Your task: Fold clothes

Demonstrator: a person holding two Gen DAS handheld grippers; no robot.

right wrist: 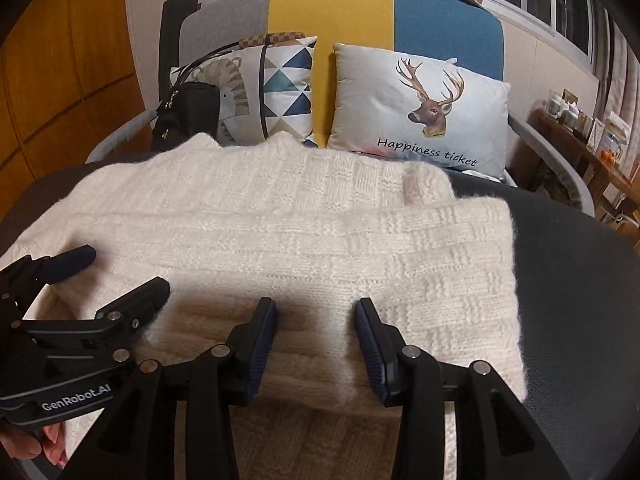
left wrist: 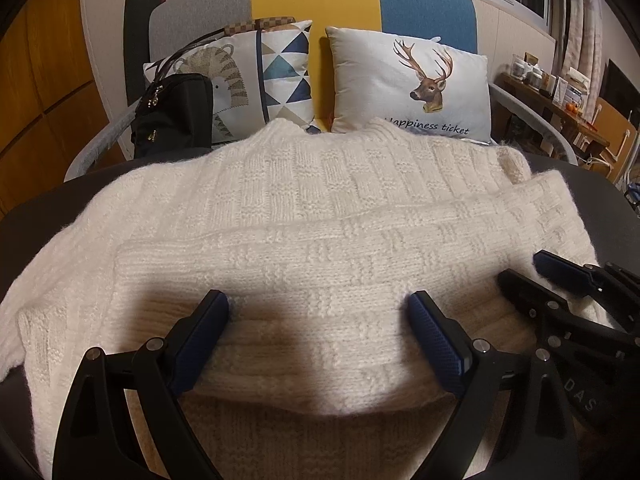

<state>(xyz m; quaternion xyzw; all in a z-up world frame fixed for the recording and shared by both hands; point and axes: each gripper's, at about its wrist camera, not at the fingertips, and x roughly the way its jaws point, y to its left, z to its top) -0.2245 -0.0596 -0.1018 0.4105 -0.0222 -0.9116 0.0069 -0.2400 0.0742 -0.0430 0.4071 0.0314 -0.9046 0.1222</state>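
A cream knit sweater lies spread on a dark round table, with a knitted layer folded over its near part. In the left wrist view my left gripper stands wide open just above that folded layer, nothing pinched between its blue pads. My right gripper hovers open over the near right part of the fold, its pads apart and fabric lying flat below them. Each gripper shows in the other's view: the right gripper at the right edge, the left gripper at the left.
Behind the table stands a sofa with a deer pillow, a patterned pillow and a black bag. A cluttered wooden shelf is at the right, wooden panels at the left. A hand holds the left gripper.
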